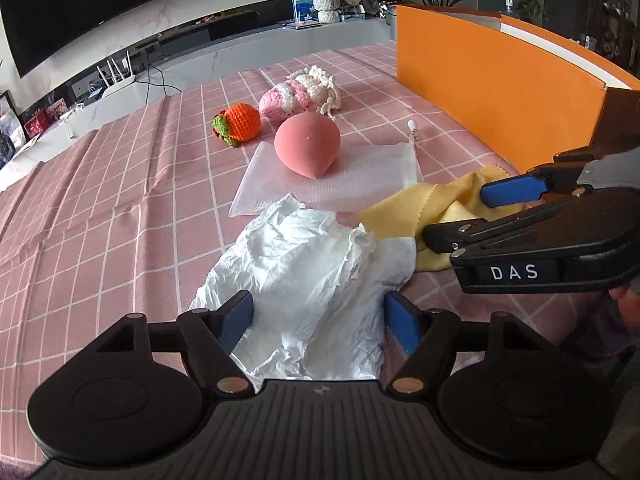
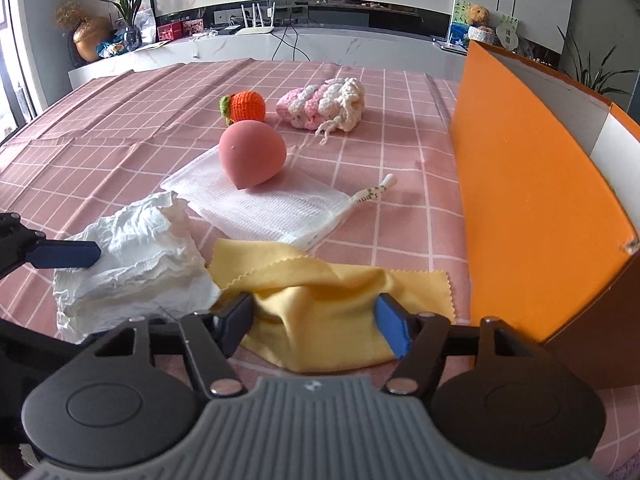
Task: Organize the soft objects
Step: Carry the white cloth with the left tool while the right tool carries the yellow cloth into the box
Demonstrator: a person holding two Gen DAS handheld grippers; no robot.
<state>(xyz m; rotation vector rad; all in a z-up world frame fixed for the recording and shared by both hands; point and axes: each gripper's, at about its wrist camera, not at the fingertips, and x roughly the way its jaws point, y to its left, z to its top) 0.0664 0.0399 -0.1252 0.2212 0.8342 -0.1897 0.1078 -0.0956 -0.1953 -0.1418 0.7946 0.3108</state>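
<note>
Where creased, pink checked tablecloth, perhaps vinyl.

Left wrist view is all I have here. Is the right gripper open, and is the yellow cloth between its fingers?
Observer: Yes. The right gripper is open, and the yellow cloth lies bunched between its fingers, not pinched.
Operator: Does this cloth touch the orange box?
Observer: No. A narrow strip of pink tablecloth shows between the cloth's zigzag edge and the orange box.
</note>
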